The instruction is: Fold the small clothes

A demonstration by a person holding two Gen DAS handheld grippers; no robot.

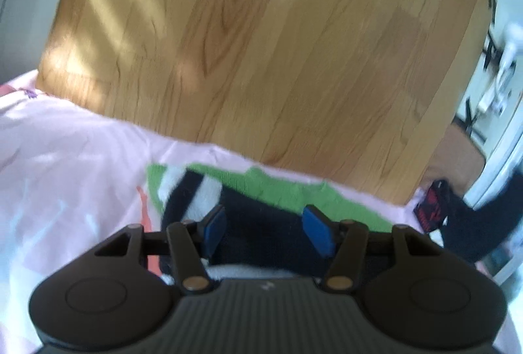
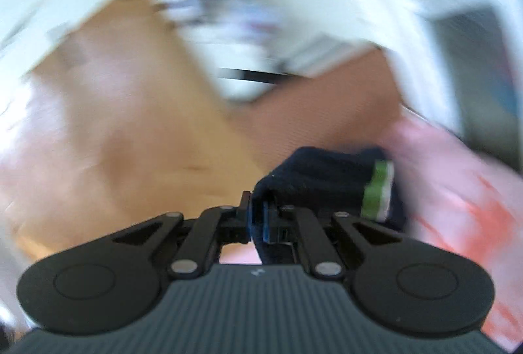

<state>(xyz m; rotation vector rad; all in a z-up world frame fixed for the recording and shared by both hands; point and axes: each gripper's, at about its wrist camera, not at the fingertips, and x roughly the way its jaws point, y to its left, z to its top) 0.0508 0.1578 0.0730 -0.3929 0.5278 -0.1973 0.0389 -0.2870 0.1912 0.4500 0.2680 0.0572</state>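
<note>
In the left wrist view a small garment [image 1: 261,223] in navy, green and white lies on a pink sheet [image 1: 65,174]. My left gripper [image 1: 266,228] is open just above its navy part, blue pads [image 1: 215,228] apart. In the blurred right wrist view my right gripper [image 2: 258,220] is shut on a navy sock [image 2: 327,180] with a green and white striped cuff, held up off the sheet. Part of that dark sock also shows at the right of the left wrist view [image 1: 474,223].
The pink sheet with orange-red print [image 2: 457,190] covers the surface I work on. A wooden floor [image 1: 261,43] lies beyond its edge. A red and black object [image 1: 431,206] sits at the sheet's right edge. White furniture [image 1: 503,66] stands far right.
</note>
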